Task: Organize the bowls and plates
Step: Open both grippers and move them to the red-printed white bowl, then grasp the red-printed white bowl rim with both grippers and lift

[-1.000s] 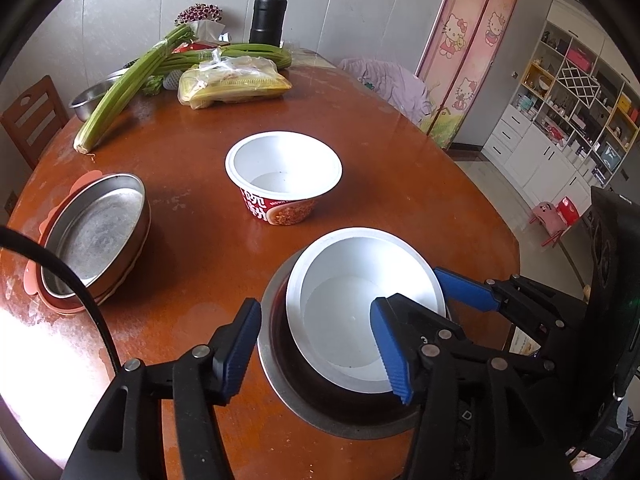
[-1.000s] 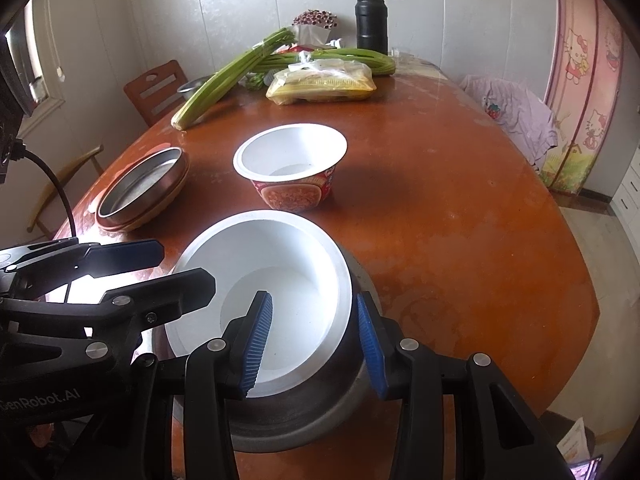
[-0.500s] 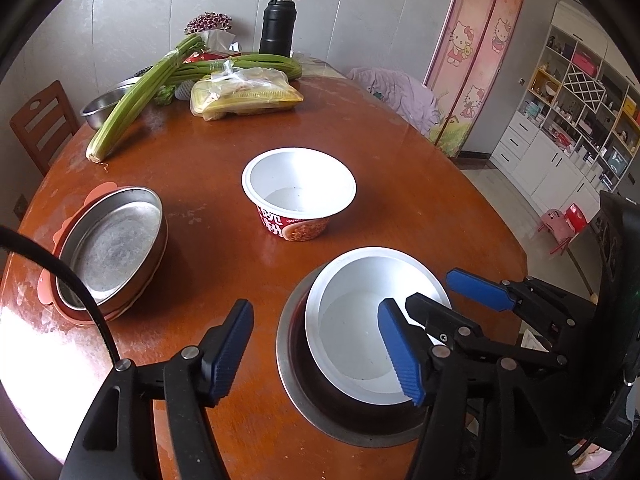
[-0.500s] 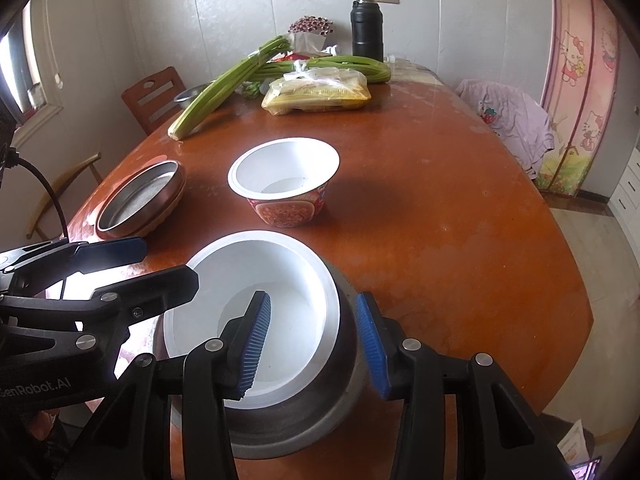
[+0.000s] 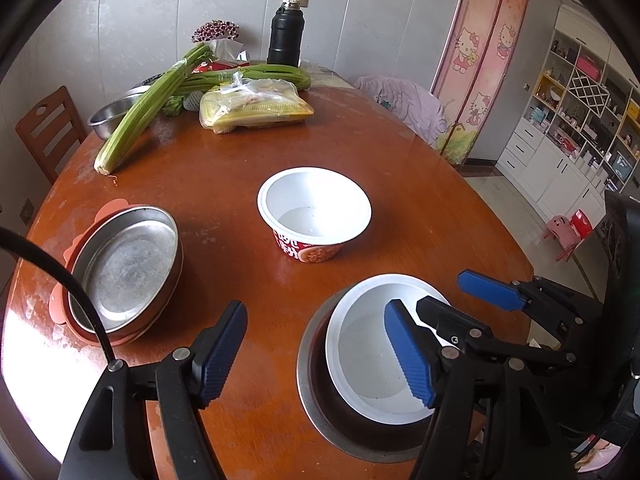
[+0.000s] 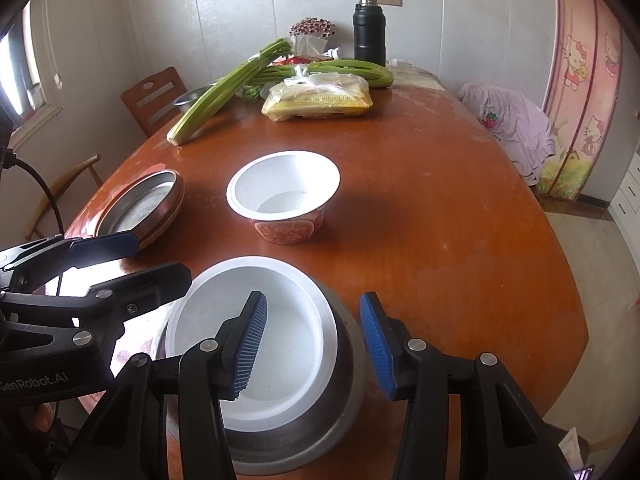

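A white bowl (image 5: 368,360) (image 6: 288,352) sits nested in a steel bowl (image 5: 316,400) (image 6: 348,400) at the table's near edge. My left gripper (image 5: 316,354) straddles their left side, one pad outside the steel wall and one over the white bowl. Its jaws are opening and touch nothing. My right gripper (image 6: 314,346) straddles the right rims, with the left pad inside the white bowl and the right pad outside the steel wall. Its jaws are opening too, with gaps on both sides. A red-printed white cup bowl (image 5: 314,212) (image 6: 284,196) stands mid-table. A steel plate (image 5: 124,268) (image 6: 142,204) lies on a pink plate at the left.
At the far end of the round wooden table (image 5: 400,184) lie celery stalks (image 5: 148,108), a bagged food packet (image 5: 256,108), a black flask (image 5: 286,36) and a steel basin (image 5: 108,118). A wooden chair (image 5: 48,132) stands at the left. The table edge drops to the floor on the right.
Both grippers' jaws have spread wider around the nested bowls' rims. The bowls have stayed in place on the table.
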Demonstrator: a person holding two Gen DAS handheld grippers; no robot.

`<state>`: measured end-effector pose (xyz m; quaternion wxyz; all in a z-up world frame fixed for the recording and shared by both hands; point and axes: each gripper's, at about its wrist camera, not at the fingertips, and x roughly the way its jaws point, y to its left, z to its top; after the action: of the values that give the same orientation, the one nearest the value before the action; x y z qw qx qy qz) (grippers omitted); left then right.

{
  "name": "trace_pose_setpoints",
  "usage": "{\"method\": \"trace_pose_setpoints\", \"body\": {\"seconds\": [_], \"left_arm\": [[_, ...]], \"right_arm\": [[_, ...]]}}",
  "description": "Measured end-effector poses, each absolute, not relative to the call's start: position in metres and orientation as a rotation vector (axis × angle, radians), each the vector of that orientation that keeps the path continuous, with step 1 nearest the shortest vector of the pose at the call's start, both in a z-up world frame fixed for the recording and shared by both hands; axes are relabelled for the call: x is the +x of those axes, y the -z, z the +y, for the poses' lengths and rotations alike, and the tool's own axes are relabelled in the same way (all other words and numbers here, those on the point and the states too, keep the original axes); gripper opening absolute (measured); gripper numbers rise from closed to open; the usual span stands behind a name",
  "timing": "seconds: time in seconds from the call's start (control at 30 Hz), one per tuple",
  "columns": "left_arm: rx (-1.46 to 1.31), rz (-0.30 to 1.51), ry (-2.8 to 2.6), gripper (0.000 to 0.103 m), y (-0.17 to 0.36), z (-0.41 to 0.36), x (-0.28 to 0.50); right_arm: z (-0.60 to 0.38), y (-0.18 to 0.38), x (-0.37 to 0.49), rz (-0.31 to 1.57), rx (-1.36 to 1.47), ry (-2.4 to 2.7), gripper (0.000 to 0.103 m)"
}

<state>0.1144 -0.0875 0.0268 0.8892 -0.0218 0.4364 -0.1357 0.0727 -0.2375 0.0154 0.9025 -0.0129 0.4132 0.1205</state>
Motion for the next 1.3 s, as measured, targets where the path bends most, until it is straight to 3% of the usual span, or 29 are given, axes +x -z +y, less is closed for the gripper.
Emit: {"method": "trace_pose_setpoints", "body": {"seconds": [0.77,1.3], "left_arm": [[-0.012,0.877,0.24,0.077,-0.049,-0.068,0.152],[-0.017,0.922,0.214,0.077,-0.04,-0.066,0.2]], "right_arm": [[-0.232,-0.047,0.106,0.806,-0.002,-0.225,0.061],[-0.24,-0.055,0.141,0.796,0.029,-0.209,0.062]]}}
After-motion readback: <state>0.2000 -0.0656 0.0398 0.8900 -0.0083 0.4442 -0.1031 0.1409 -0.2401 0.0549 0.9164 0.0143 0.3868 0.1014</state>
